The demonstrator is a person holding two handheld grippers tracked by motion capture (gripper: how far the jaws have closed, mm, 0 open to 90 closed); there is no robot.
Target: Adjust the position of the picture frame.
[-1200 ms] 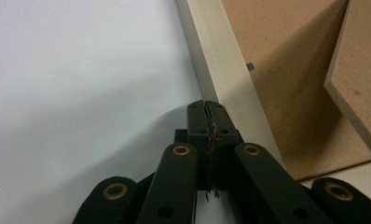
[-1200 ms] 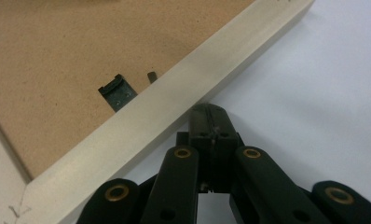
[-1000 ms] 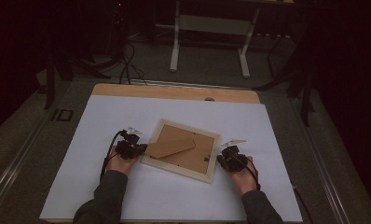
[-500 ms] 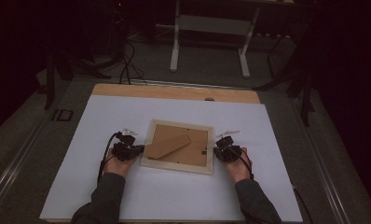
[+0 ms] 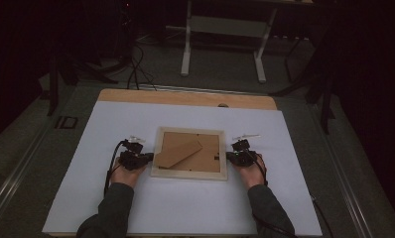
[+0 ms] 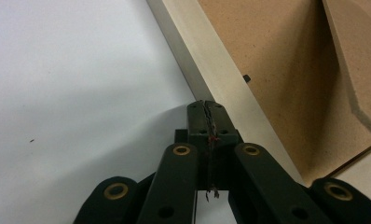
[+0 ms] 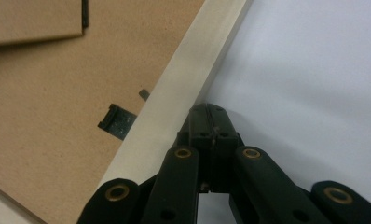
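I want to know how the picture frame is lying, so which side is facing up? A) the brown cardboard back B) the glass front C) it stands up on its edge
A: the picture frame lies flat on the white table with its brown backing board and stand flap facing up.

Dim room, dark walls. Grey carpeted floor. White sheet covers wooden tabletop. White metal two-legged stand beyond the table, loose black cables on the floor left of it.
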